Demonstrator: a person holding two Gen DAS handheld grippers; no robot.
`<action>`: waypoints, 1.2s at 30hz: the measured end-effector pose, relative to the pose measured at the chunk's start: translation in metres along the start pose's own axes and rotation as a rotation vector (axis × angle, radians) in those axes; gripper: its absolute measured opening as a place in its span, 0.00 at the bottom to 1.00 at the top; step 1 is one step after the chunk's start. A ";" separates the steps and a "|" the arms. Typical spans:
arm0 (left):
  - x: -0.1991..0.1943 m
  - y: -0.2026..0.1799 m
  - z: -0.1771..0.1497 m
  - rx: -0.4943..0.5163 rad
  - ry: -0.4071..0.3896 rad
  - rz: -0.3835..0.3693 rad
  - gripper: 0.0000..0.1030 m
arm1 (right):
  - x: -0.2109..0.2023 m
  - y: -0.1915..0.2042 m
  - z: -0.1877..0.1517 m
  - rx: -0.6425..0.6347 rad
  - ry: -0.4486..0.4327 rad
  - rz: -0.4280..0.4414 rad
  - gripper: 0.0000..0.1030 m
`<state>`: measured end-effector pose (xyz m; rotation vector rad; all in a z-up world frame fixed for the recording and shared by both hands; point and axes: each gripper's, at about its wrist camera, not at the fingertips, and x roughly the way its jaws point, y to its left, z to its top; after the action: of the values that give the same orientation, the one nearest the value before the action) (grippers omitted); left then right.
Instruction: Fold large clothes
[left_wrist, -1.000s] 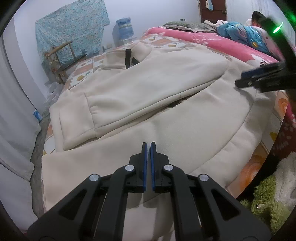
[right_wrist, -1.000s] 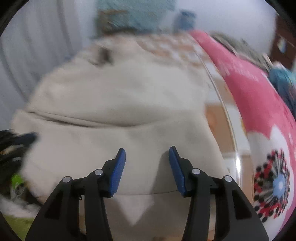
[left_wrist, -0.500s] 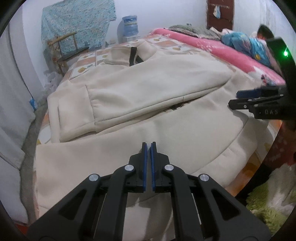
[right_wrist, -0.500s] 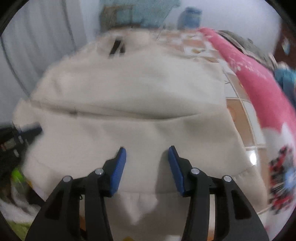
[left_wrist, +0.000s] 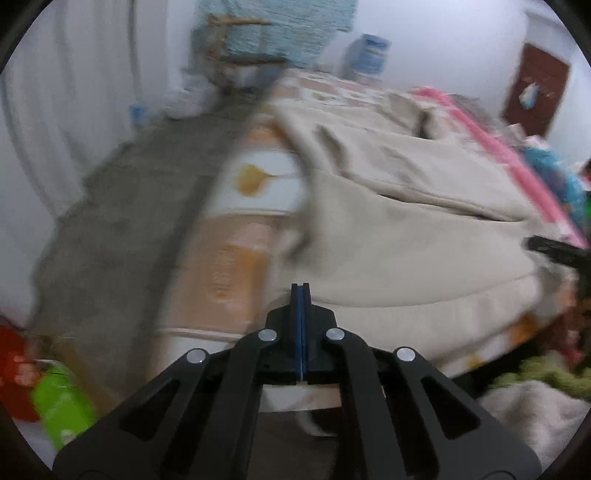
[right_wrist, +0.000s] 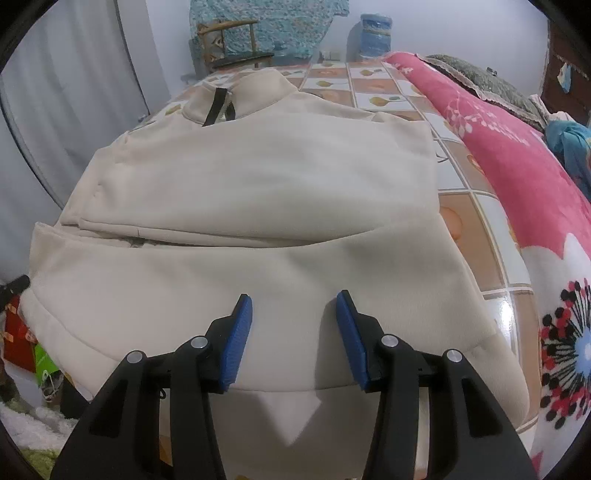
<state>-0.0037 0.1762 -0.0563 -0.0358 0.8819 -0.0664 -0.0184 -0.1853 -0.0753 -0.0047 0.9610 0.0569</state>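
The bed (right_wrist: 476, 218), covered by a sheet printed with orange and white squares, carries a large cream fleece jacket (right_wrist: 258, 206) spread flat over most of its surface. The jacket's hem lies along the near edge of the bed, and its stand-up collar with a black zip strip (right_wrist: 216, 107) points toward the far edge. One panel is folded across the body, forming a long crease from side to side. A pink floral blanket (right_wrist: 513, 155) lies along the right edge of the bed.

The right wrist view is sharp. It shows the collar, the blanket and a wooden chair (right_wrist: 229, 40) beyond the far edge. The right tongs (right_wrist: 294, 308) stand spread above the hem with fabric below them; the pads press on nothing.

The left wrist view is blurred. It alone shows the jacket's (left_wrist: 406, 236) left side, bare sheet beside it, the grey floor (left_wrist: 122, 229) and a green object (left_wrist: 61, 406) at lower left. The left tongs (left_wrist: 300, 288) have just been opening, yet the pads look almost pressed together, with nothing visible between them, at the hem's left end.
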 end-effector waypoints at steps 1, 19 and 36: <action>-0.003 0.003 0.001 0.008 -0.003 0.055 0.16 | 0.000 0.000 0.000 0.000 0.000 0.001 0.45; -0.013 0.015 -0.017 0.071 0.162 0.105 0.33 | 0.002 0.001 0.000 -0.005 -0.011 0.002 0.45; -0.007 -0.093 0.038 0.105 -0.009 -0.155 0.40 | -0.031 -0.010 -0.005 0.005 -0.079 0.074 0.55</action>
<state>0.0166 0.0843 -0.0214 -0.0057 0.8646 -0.2568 -0.0401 -0.1974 -0.0532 0.0373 0.8818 0.1218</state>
